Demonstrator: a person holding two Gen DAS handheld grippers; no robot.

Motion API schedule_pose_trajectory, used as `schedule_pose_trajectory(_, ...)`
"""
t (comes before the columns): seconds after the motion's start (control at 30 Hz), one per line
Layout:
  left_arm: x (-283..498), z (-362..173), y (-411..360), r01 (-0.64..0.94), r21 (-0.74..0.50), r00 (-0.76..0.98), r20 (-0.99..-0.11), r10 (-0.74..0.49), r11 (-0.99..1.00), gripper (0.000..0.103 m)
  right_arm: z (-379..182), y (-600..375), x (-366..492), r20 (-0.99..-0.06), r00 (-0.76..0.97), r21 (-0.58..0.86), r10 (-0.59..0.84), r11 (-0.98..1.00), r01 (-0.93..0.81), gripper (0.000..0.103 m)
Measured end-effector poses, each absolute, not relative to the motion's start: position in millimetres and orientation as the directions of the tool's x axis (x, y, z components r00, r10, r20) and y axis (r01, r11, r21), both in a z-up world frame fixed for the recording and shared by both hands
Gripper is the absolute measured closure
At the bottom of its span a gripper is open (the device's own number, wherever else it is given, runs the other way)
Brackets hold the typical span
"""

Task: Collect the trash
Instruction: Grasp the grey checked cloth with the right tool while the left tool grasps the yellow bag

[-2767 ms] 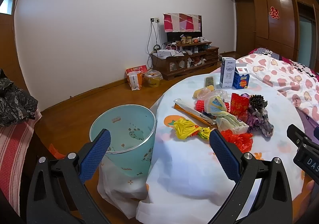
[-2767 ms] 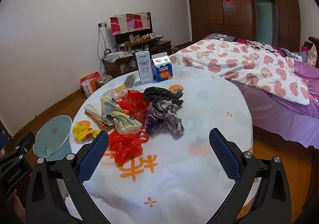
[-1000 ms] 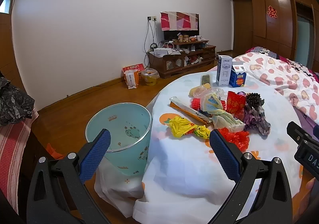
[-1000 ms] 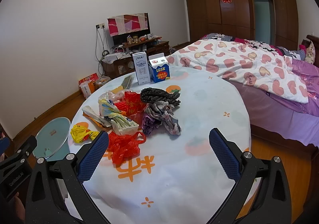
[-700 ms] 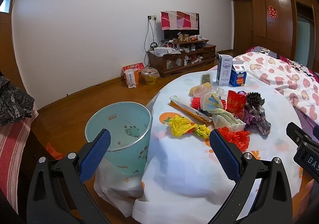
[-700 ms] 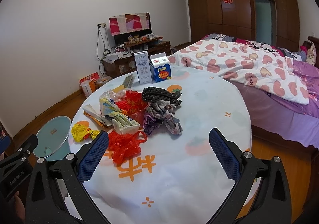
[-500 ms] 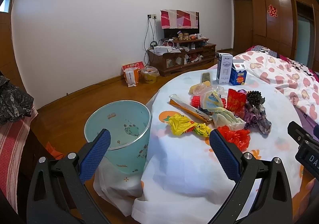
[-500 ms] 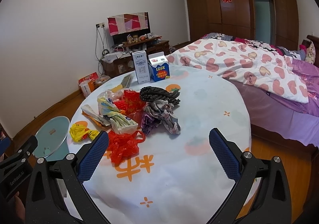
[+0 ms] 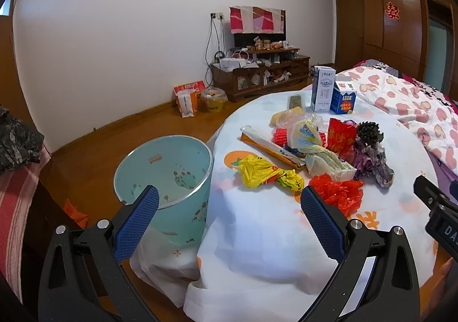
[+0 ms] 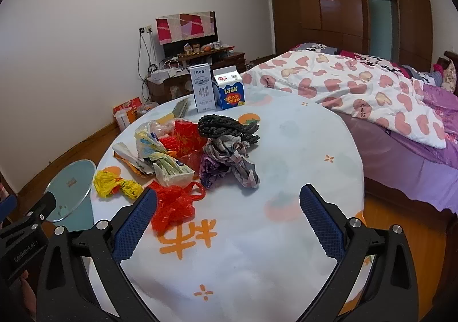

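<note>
A heap of trash lies on the round table [image 10: 300,150]: a yellow bag [image 9: 266,171] [image 10: 114,183], a red bag [image 9: 339,191] [image 10: 174,204], a long orange-white wrapper [image 9: 269,146], a white food bag [image 10: 169,169], a red packet [image 9: 340,136] and crumpled grey-purple cloth [image 10: 234,164]. A pale blue waste bin [image 9: 166,173] [image 10: 70,187] stands on the floor by the table's left edge. My left gripper [image 9: 229,213] hangs open above the table edge and bin. My right gripper [image 10: 229,213] hangs open over the table's near side, short of the heap. Both hold nothing.
Two cartons, white [image 10: 203,87] and blue [image 10: 230,91], stand at the table's far side. A bed with a heart-print quilt [image 10: 357,87] runs along the right. A TV cabinet [image 9: 260,73] and floor bags [image 9: 197,98] line the far wall. A striped seat [image 9: 14,201] sits left.
Both views have shifted only slightly; the heap and bin sit a touch lower and closer. Both grippers stay open and empty.
</note>
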State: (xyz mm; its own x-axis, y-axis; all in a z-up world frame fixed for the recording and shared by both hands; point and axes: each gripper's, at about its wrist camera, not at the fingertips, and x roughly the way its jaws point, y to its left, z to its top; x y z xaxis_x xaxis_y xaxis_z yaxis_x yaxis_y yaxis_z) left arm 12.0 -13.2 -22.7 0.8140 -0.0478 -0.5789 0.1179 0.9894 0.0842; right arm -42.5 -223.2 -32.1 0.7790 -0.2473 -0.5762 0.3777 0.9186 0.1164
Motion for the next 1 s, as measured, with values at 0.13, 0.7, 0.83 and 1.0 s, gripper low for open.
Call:
schedule_pose_trajectory(0.13, 20.9, -35.0, -14.2, 0.135, 0.078, 0.794, -0.604, -0.061, 0.988, 0.006, -39.9, -235.1, -40.3, -0.577, 0.770, 0.092, -0.271, 0.916, 0.391, 0.018)
schedule_pose_trajectory(0.7, 91.2, -84.3, -18.2, 0.129, 0.062, 0.705, -0.707, -0.047, 0.990, 0.017, -79.5, -281.1, 43.9, -0.655, 0.743, 0.116, -0.140, 0.952, 0.282, 0.043)
schedule_pose_trajectory(0.83, 108.5, -82.1, -17.4, 0.122, 0.062, 0.709, -0.704, -0.043, 0.991, 0.017, -92.0, -291.8, 61.0, -0.683, 0.719, 0.133, -0.124, 0.948, 0.290, 0.043)
schedule_pose_trajectory(1.0, 130.6, -82.3, -31.3, 0.177, 0.026, 0.714, -0.691, -0.111, 0.984, 0.017, -104.9, -292.8, 71.5, -0.711, 0.696, 0.131, -0.101, 0.953, 0.272, 0.047)
